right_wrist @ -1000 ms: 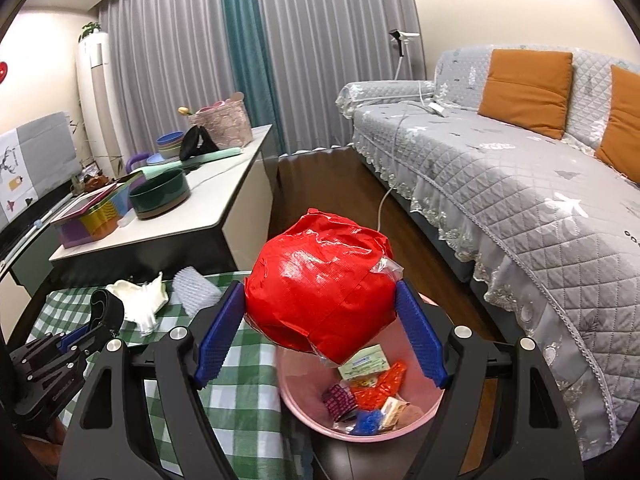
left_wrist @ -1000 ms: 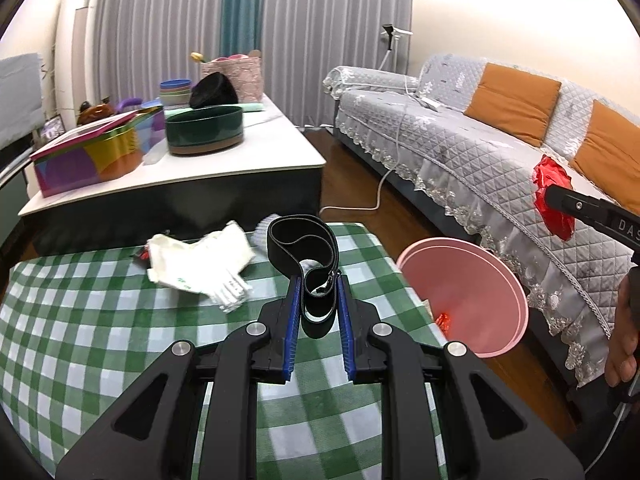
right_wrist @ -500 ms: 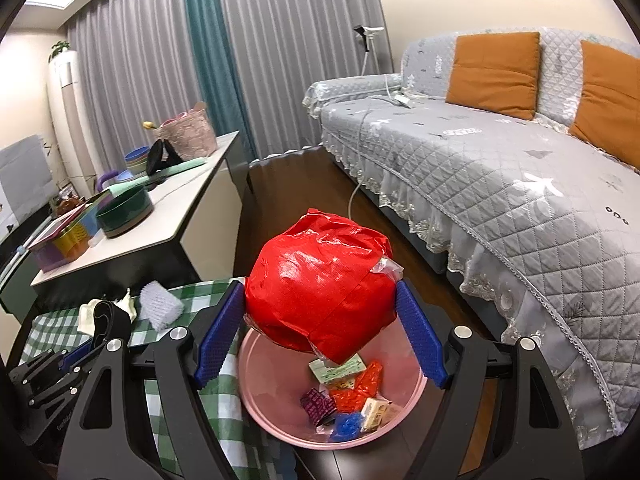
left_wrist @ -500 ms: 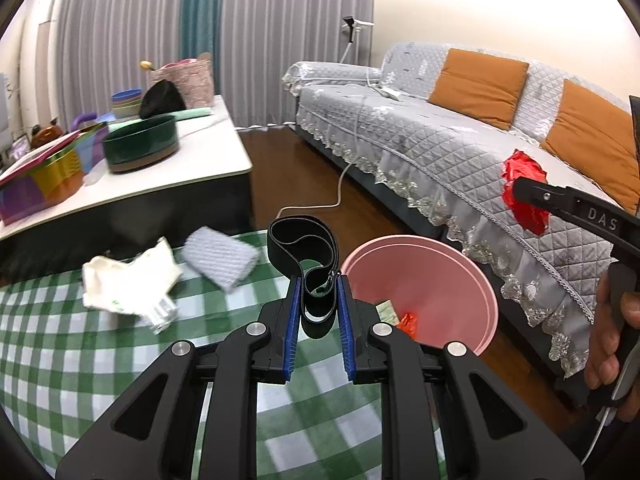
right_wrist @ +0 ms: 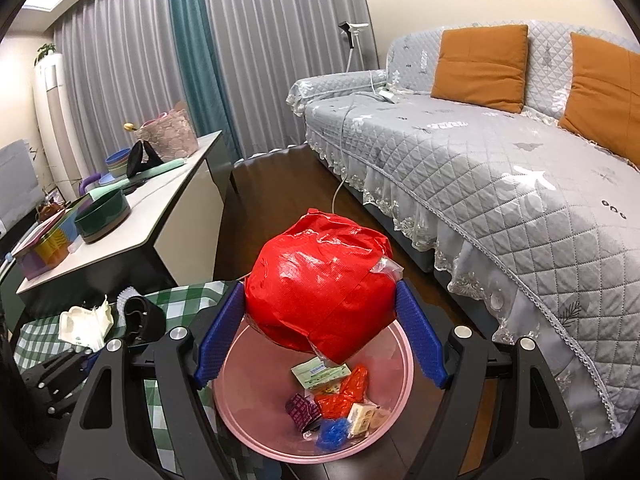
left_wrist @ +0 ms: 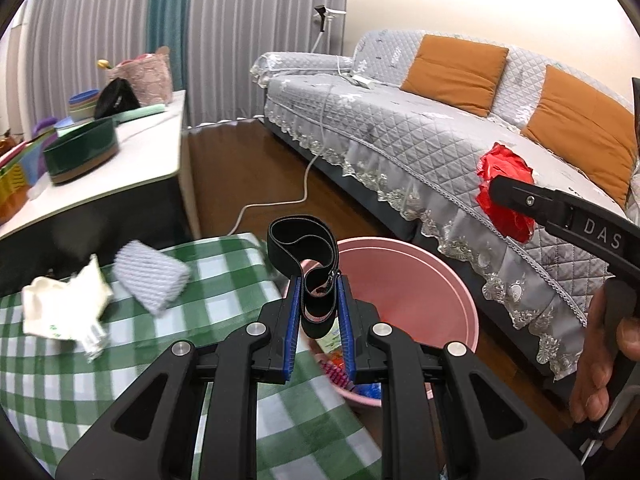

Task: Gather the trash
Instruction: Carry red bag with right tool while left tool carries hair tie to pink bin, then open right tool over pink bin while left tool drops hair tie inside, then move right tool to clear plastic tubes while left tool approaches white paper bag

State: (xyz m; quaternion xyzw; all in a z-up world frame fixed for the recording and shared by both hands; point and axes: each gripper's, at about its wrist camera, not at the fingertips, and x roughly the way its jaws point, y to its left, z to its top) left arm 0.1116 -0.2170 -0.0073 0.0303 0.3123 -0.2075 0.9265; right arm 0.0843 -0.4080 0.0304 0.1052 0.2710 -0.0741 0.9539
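Observation:
My left gripper (left_wrist: 318,300) is shut on a folded black elastic band (left_wrist: 301,242), held over the near rim of the pink bin (left_wrist: 436,276) beside the green checked table (left_wrist: 120,380). My right gripper (right_wrist: 320,312) is shut on a crumpled red plastic bag (right_wrist: 320,280), which hangs directly above the pink bin (right_wrist: 256,436). Several wrappers (right_wrist: 340,396) lie in the bin's bottom. In the left wrist view the red bag (left_wrist: 504,188) and the right gripper's arm show at the right, with a hand (left_wrist: 604,368) on the handle. White crumpled paper (left_wrist: 60,312) and a grey ribbed piece (left_wrist: 150,280) lie on the table.
A grey quilted sofa (right_wrist: 500,168) with orange cushions runs along the right. A white side table (right_wrist: 132,220) holds a dark green bowl (right_wrist: 102,216), coloured boxes and a pink basket. A white cable (left_wrist: 280,200) trails across the wooden floor between sofa and bin.
The left gripper has carried the black band rightward, from over the table to the bin's rim. The right gripper with the red bag shifted slightly and now sits more squarely over the bin.

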